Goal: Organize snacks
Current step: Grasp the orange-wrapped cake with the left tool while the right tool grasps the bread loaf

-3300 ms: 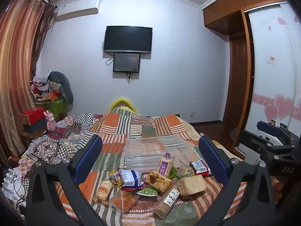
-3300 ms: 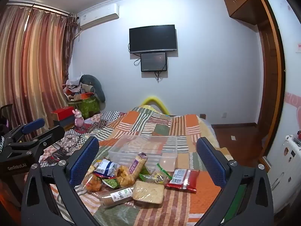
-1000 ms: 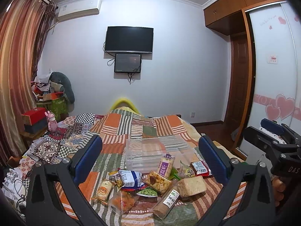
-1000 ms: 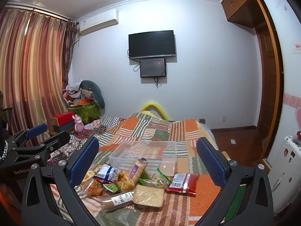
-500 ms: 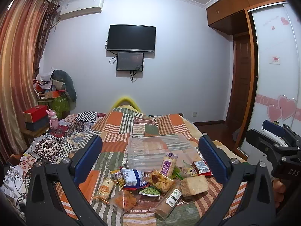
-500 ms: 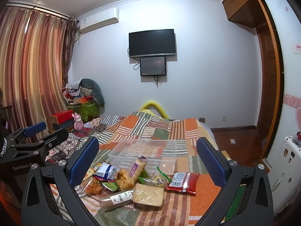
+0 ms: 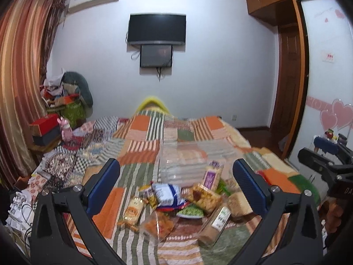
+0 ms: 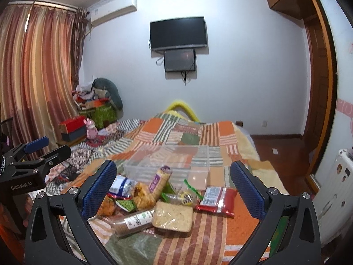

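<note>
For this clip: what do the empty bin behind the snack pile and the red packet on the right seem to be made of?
The bin looks like clear, rigid plastic: the quilt pattern shows through its walls, and the rim catches light. The red packet looks like glossy flexible film, probably plastic: it lies flat and slightly crinkled, with a printed white label. Blur keeps finer texture from showing.

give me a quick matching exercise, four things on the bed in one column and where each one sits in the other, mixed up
Things:
1. clear plastic bin
2. red packet
3. pale noodle block
4. purple-label biscuit pack

Places:
A. nearest the camera, beside the brown tube
B. leaning against the bin's front wall
C. behind the snack pile
D. right edge of the pile

Pairs: 1-C, 2-D, 3-A, 4-B
</note>
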